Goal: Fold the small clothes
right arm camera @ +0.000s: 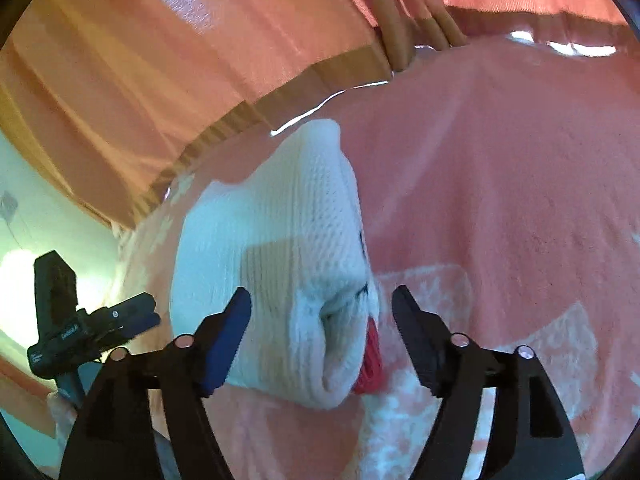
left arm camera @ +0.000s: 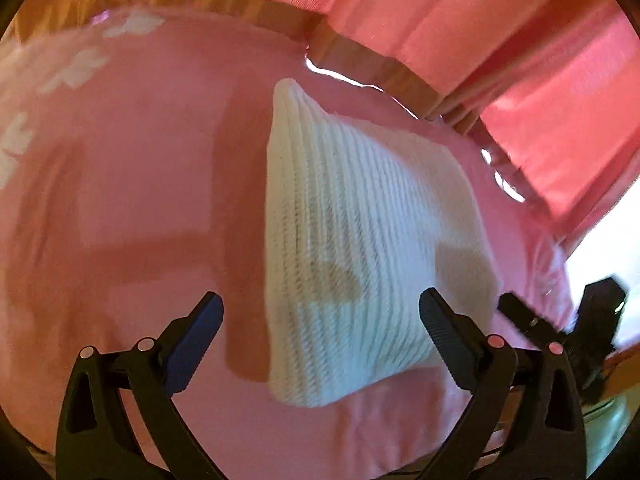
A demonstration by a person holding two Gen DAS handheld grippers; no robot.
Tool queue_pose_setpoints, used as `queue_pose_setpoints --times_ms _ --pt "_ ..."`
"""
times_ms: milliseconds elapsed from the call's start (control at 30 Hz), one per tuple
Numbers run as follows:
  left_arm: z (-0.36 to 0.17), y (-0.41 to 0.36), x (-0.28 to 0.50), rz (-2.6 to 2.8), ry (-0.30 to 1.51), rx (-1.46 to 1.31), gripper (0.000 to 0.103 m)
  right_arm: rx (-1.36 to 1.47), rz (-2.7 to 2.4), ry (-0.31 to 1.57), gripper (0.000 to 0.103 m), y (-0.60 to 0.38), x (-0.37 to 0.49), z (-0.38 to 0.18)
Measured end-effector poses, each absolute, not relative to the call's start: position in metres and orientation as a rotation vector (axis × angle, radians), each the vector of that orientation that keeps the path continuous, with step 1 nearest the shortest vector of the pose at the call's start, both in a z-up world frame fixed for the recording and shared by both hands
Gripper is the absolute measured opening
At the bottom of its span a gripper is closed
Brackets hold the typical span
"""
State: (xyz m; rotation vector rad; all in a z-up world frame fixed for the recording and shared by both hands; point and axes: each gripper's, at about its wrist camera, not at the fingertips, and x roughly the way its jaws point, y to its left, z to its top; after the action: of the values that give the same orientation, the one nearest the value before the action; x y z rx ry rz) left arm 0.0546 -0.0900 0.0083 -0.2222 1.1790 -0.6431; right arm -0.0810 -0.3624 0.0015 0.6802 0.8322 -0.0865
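A folded white knit garment (left arm camera: 360, 240) lies on the pink cloth (left arm camera: 140, 160). In the right wrist view the garment (right arm camera: 280, 248) shows a red patch (right arm camera: 370, 360) and dark stitching at its near edge. My left gripper (left arm camera: 320, 320) is open and empty, its fingers (left arm camera: 204, 332) spread over the garment's near end. My right gripper (right arm camera: 320, 312) is open and empty, straddling the garment's folded near edge. Each gripper shows at the edge of the other's view: the right one (left arm camera: 560, 328) and the left one (right arm camera: 100, 320).
The pink cloth (right arm camera: 500, 180) has white patterned patches (left arm camera: 80, 68). A wooden edge (left arm camera: 360, 52) with a shiny clear cover runs along the far side. Pink-orange curtains (right arm camera: 160, 60) hang behind. A bright window (left arm camera: 608, 240) is at the right.
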Motion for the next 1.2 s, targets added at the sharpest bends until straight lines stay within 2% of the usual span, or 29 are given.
queue_pose_setpoints --times_ms 100,233,400,500,533,567,600,633,667,700,733,833,1033,1200 --pt "-0.004 -0.105 0.075 -0.682 1.285 -0.283 0.096 0.776 -0.062 0.881 0.072 -0.370 -0.065 -0.021" --pt "-0.030 -0.119 0.091 -0.657 1.319 -0.236 0.096 0.809 -0.041 0.953 0.072 -0.364 -0.039 -0.041" --pt "-0.053 -0.123 0.097 -0.671 1.346 -0.343 0.098 0.798 -0.017 0.967 0.085 -0.358 -0.025 -0.047" --pt "-0.053 -0.125 0.097 -0.664 1.334 -0.367 0.098 0.816 -0.004 0.948 0.087 -0.359 -0.019 -0.047" --pt "-0.053 -0.127 0.098 -0.672 1.338 -0.381 0.098 0.820 -0.003 0.941 0.085 -0.360 -0.018 -0.046" --pt "-0.053 -0.127 0.099 -0.676 1.342 -0.391 0.097 0.820 -0.002 0.933 0.070 -0.359 -0.017 -0.045" --pt "-0.052 -0.127 0.099 -0.686 1.345 -0.403 0.093 0.832 0.015 0.931 0.052 -0.359 -0.015 -0.046" --pt "-0.051 -0.126 0.100 -0.691 1.346 -0.404 0.085 0.862 0.038 0.926 0.050 -0.361 -0.016 -0.047" --pt "-0.050 -0.126 0.098 -0.687 1.340 -0.400 0.084 0.899 0.040 0.908 0.044 -0.363 -0.018 -0.045" --pt "-0.047 -0.127 0.096 -0.694 1.328 -0.390 0.077 0.893 0.037 0.901 0.041 -0.362 -0.019 -0.040" --pt "-0.042 -0.127 0.094 -0.691 1.312 -0.376 0.069 0.880 0.032 0.894 0.040 -0.361 -0.020 -0.034" --pt "-0.025 -0.129 0.083 -0.714 1.263 -0.335 0.055 0.827 0.024 0.844 0.038 -0.356 -0.029 -0.005" --pt "0.024 -0.132 0.043 -0.864 1.167 -0.306 0.052 0.777 -0.017 0.710 0.038 -0.357 -0.076 0.049" --pt "0.078 -0.129 0.006 -0.991 1.057 -0.293 0.052 0.689 -0.048 0.557 0.038 -0.349 -0.130 0.115"
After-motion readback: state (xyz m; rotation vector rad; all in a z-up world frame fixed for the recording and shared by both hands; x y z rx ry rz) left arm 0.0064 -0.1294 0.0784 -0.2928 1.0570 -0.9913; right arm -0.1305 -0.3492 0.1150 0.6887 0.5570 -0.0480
